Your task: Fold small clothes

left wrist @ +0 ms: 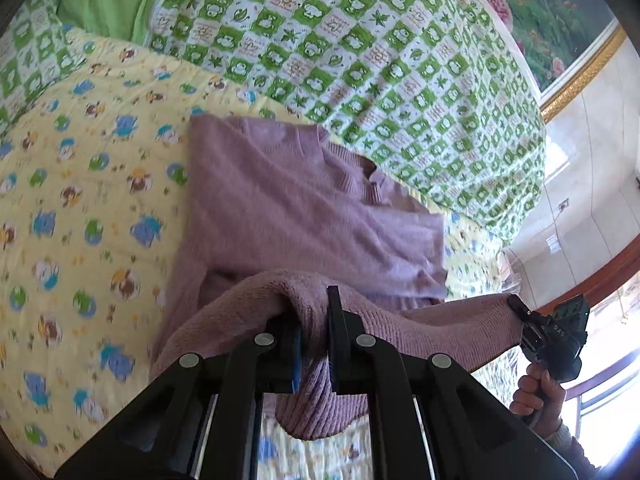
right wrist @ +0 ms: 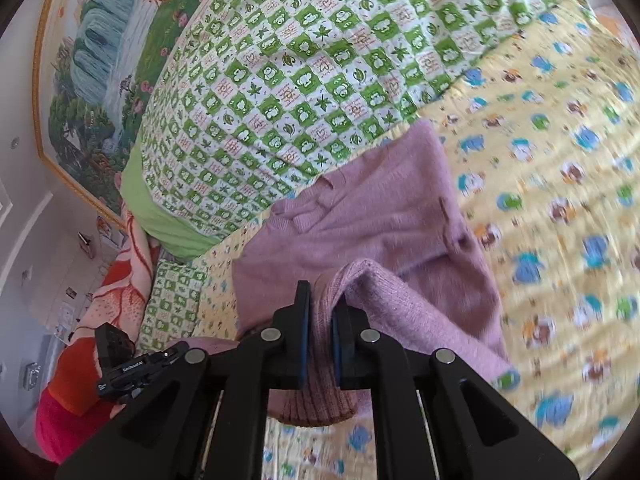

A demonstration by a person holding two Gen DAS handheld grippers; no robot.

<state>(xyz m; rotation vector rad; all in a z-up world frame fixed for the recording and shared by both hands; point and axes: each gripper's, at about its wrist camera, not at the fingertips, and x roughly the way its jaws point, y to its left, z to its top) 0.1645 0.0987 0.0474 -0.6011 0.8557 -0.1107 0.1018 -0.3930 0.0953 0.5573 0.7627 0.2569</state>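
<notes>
Left gripper (left wrist: 314, 344): pinches the sweater (left wrist: 304, 208) hem.
Right gripper (right wrist: 320, 340): pinches the hem's other corner.
Sweater: body flat on the yellow sheet (left wrist: 80, 208), hem raised.
Advice: carry both corners level toward the collar (left wrist: 352, 168).
Beyond: green quilt (left wrist: 360, 48).

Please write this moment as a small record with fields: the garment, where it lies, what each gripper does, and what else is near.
garment: purple knit sweater, neckline toward the green quilt
surface: yellow cartoon-print sheet
left gripper: shut on the sweater's ribbed hem, lifted off the sheet
right gripper: shut on the hem too, further along the same edge
hem between grippers: raised and stretched, the body lies flat
behind: green checked quilt
wall: framed landscape painting
</notes>
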